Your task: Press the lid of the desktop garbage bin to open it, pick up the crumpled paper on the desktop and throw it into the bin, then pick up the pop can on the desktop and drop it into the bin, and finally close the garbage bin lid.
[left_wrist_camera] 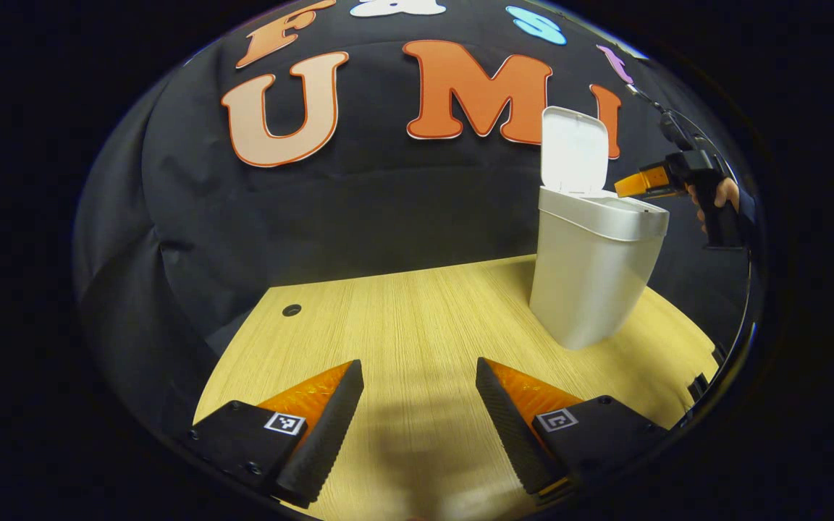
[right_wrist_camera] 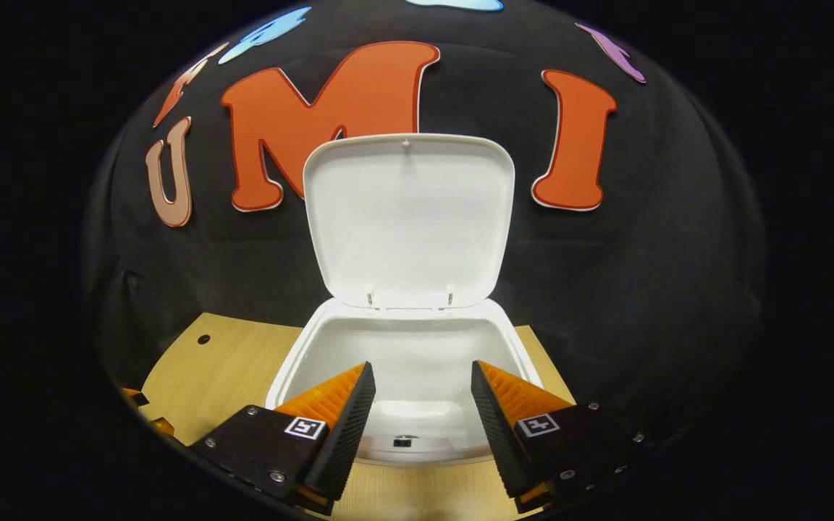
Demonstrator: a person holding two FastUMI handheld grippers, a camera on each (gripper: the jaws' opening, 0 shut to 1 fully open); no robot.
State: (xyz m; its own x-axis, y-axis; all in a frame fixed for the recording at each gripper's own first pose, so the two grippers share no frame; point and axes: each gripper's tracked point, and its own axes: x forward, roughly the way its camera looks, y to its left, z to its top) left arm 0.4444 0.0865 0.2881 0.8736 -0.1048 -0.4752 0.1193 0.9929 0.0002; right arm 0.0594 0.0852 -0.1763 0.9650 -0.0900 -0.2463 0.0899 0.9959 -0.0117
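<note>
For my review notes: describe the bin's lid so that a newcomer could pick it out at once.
On the wooden desktop stands a white bin. Its lid is the flat white panel hinged at the rear rim, raised upright against the black cloth, above the open mouth.

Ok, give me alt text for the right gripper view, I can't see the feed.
A white desktop garbage bin stands open on the wooden table, its lid swung upright against the black cloth wall. The right gripper hangs open and empty in front of the bin's mouth.
</note>
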